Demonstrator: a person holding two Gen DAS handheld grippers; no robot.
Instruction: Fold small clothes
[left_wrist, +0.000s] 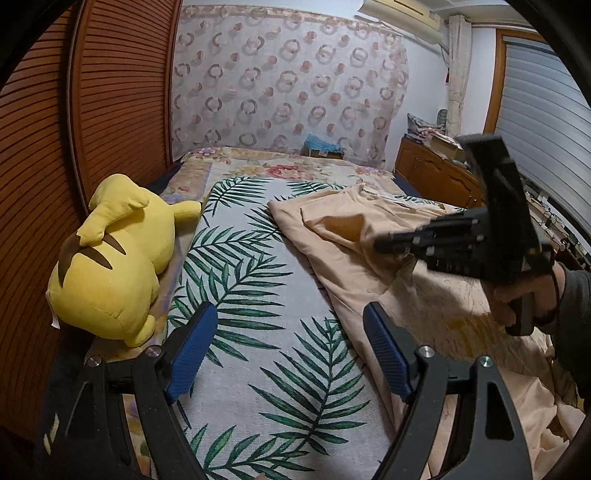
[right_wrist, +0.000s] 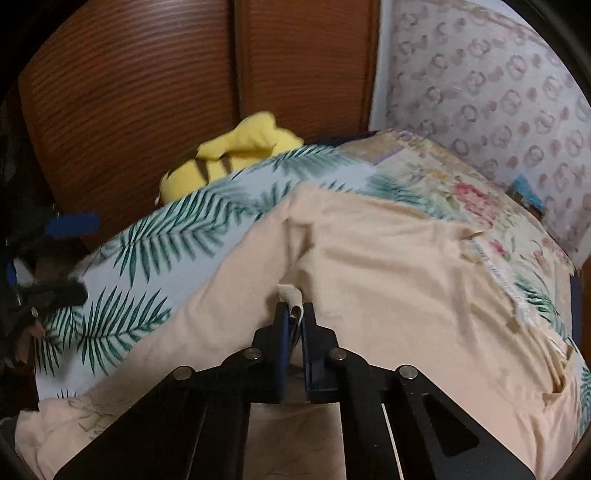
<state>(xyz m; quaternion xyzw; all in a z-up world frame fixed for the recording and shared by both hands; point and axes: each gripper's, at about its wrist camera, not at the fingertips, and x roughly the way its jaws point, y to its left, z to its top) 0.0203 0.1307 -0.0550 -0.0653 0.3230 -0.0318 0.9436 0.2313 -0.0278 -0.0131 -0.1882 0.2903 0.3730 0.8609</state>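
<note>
A peach-coloured garment (left_wrist: 332, 229) (right_wrist: 388, 266) lies rumpled across the right side of a bed, over a palm-leaf sheet (left_wrist: 258, 258) (right_wrist: 147, 240). My right gripper (right_wrist: 295, 308) is shut on a raised fold of the garment, and a bit of pale cloth sticks up between its pads. In the left wrist view, the right gripper (left_wrist: 391, 245) points left over the garment, held by a person's hand (left_wrist: 524, 295). My left gripper (left_wrist: 290, 310) hangs open above the bare palm-leaf sheet, just left of the garment's edge, with nothing between its fingers.
A yellow plush toy (left_wrist: 110, 266) (right_wrist: 229, 158) lies at the bed's left edge against a slatted wooden wardrobe (left_wrist: 110, 92). A floral quilt (left_wrist: 280, 166) covers the bed's far end below a patterned curtain. A wooden cabinet (left_wrist: 432, 173) stands at the far right.
</note>
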